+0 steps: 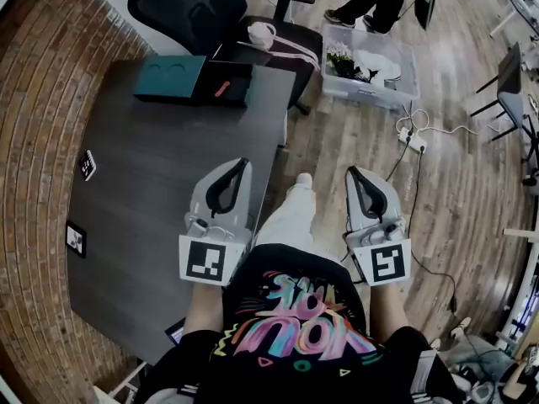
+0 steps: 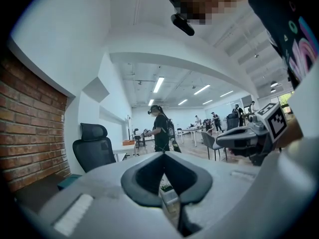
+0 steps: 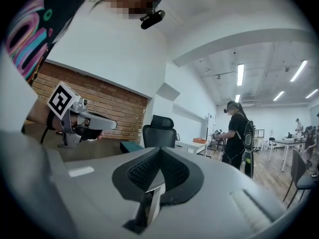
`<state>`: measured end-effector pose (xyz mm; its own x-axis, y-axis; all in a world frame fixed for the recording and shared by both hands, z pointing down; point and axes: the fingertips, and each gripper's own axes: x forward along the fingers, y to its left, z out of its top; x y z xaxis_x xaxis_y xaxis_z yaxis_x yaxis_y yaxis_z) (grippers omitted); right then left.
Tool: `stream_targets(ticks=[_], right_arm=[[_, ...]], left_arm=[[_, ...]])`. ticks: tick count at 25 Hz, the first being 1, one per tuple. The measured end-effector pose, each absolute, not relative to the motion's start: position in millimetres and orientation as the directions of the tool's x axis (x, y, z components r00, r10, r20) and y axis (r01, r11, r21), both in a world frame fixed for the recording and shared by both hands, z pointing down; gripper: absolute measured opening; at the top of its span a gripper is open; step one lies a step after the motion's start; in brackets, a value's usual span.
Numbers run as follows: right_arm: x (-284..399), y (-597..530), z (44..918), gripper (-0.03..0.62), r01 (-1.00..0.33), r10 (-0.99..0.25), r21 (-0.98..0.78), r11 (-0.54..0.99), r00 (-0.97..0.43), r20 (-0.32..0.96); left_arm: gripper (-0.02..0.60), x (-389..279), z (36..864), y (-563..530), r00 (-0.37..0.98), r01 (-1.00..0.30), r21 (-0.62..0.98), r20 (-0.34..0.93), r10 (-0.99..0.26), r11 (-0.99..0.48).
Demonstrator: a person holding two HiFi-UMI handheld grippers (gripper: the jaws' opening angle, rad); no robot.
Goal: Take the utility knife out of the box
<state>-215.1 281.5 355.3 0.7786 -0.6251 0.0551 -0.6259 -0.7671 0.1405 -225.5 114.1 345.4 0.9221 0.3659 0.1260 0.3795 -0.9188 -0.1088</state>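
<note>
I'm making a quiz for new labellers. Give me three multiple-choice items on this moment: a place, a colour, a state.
1. Where does the box stand? A. on the floor B. at the table's far end, by the office chair C. on the person's lap
2. What colour is the small thing in the open box? A. red B. green C. white
3. How do the left gripper's jaws stand? A. wide apart B. closed on the box C. together, empty
Answers: 1 B, the head view shows it there; 2 A, red against the box's black inside; 3 C, the left gripper view shows them meeting on nothing.
</note>
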Motion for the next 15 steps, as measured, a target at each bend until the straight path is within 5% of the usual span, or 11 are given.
stream_targets(ticks=[15], right_arm=[[-49, 264, 344, -0.002, -0.691, -0.689, 0.118, -0.713, 0.722, 0.066]], left_arm=[[0.002, -60, 335, 102, 0.951, 0.306, -0.077, 0.079, 0.300, -0.949]])
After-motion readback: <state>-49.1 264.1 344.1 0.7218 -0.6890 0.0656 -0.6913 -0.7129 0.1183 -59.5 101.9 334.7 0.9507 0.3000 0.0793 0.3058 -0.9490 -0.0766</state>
